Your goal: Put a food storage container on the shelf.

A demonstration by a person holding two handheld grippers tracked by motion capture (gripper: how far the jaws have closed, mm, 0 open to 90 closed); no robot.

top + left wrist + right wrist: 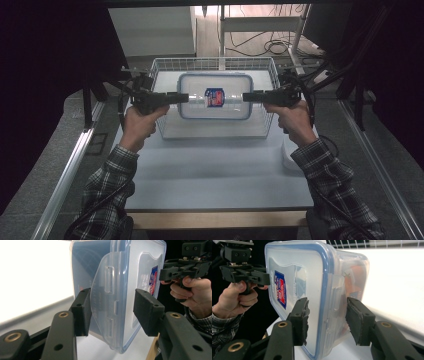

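Left gripper (181, 98) and right gripper (246, 97): fingers clamping opposite short ends of lidded food container (215, 95), latch flaps between pads. Container hanging between fingers above wire basket (161, 70) on table (215, 165). Step: two-handed carry. Next: keeping level, equal squeeze.

Pale table (215, 175) standing on grey floor (45, 150); black curtains (45, 45) hanging left and right; cables (270, 47) lying on far floor; metal rails (65, 175) running alongside.
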